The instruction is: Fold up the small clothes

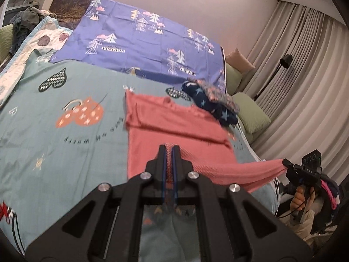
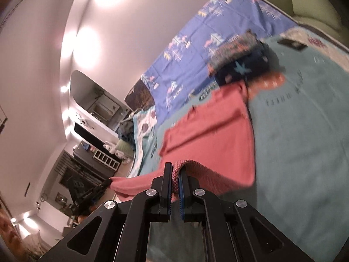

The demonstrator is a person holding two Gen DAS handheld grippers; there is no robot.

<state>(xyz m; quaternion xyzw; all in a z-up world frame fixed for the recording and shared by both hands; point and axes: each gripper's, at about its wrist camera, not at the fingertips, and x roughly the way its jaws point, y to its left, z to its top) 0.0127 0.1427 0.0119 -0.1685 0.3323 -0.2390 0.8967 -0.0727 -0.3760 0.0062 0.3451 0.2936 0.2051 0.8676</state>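
Observation:
A coral-pink garment (image 1: 174, 126) lies on the teal bedspread (image 1: 65, 152), its near hem lifted off the bed. My left gripper (image 1: 169, 150) is shut on one corner of that hem, with pink knit pinched between the blue pads. The hem stretches right to my right gripper (image 1: 285, 163), which grips the other corner. In the right wrist view the pink garment (image 2: 213, 131) slopes away, and my right gripper (image 2: 175, 168) is shut on a bunched fold of it. The left gripper (image 2: 106, 182) shows at the far left there, holding the hem.
A navy star-print cloth bundle (image 1: 209, 100) lies just behind the garment's right shoulder. A purple tree-print sheet (image 1: 141, 39) covers the far bed. Green cushions (image 1: 250, 111), curtains and a floor lamp (image 1: 283, 65) stand at the right. A hand (image 1: 298, 200) holds the right gripper. Shelves (image 2: 93, 135) line the far wall.

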